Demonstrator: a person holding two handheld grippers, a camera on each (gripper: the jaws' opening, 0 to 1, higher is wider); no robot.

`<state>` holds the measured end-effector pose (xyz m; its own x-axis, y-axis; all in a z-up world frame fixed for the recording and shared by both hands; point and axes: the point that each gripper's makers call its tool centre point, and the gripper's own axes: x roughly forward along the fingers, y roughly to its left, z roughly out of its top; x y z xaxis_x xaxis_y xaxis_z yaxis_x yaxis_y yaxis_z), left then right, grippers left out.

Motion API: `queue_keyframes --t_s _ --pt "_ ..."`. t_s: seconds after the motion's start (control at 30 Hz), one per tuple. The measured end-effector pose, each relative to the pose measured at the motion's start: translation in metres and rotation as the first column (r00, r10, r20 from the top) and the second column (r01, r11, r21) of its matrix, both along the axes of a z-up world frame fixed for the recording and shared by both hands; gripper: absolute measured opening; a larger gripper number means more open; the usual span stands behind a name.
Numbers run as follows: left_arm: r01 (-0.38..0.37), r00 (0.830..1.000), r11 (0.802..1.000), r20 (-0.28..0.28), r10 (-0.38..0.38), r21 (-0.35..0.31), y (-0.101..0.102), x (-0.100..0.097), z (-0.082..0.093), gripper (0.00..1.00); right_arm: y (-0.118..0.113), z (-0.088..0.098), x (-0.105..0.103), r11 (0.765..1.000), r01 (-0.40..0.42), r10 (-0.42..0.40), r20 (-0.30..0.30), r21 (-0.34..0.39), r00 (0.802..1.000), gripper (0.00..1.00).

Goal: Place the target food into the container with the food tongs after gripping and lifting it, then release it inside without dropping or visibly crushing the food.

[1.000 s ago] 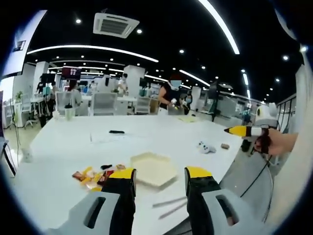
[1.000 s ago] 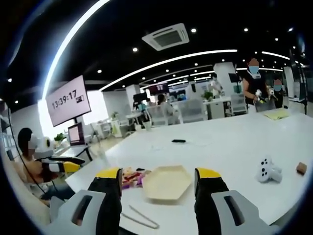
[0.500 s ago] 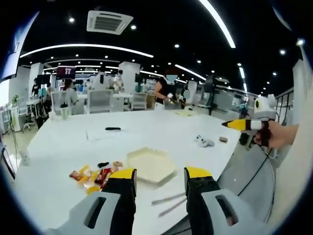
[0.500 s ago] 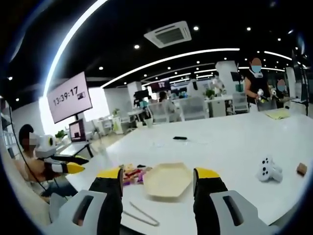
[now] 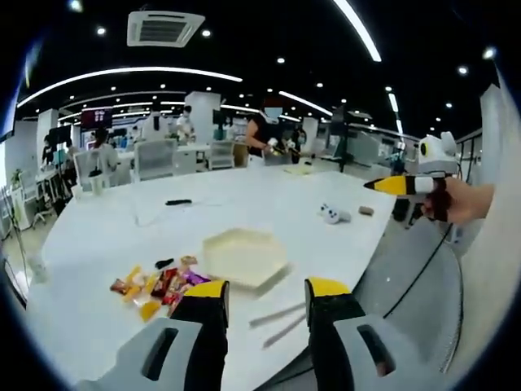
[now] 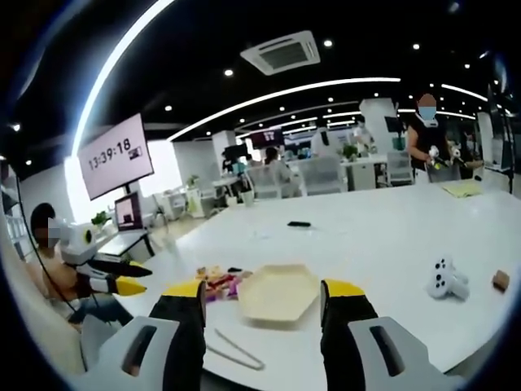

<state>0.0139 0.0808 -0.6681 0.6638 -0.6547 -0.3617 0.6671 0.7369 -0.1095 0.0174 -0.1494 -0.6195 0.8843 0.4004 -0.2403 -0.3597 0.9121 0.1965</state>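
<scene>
Nothing done yet: both tools, left (image 5: 262, 295) and right (image 6: 263, 295), gape empty (tongs (image 6: 234, 349) untouched); hexagonal container (image 6: 277, 292) holds nothing.

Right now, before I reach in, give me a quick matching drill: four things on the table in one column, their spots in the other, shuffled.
Things:
1. tongs
2. hexagonal container
3. snack packets
4. white controller

Places:
A. far right on the table in the right gripper view
B. at the near table edge
C. just left of the container
D. centred ahead of both grippers

Pairs: 1-B, 2-D, 3-C, 4-A
</scene>
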Motion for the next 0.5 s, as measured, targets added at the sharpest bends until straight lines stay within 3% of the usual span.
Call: queue_keyframes --t_s 0.17,0.27,0.5 --pt "0.02 1.0 1.0 -0.015 -0.02 0.019 -0.002 -0.002 -0.007 0.36 -0.001 -0.002 -0.002 1.0 0.001 -0.001 -0.008 -0.003 1.0 0.57" --pt "0.012 0.999 1.0 -0.031 -0.013 -0.024 -0.004 0.0 -0.008 0.36 -0.001 -0.001 -0.002 1.0 0.004 -0.004 -0.004 -0.002 1.0 0.56" --pt "0.04 0.998 0.999 -0.051 -0.039 0.007 -0.01 -0.002 -0.023 0.35 0.0 -0.004 -0.005 1.0 -0.001 0.001 -0.01 -0.01 1.0 0.56"
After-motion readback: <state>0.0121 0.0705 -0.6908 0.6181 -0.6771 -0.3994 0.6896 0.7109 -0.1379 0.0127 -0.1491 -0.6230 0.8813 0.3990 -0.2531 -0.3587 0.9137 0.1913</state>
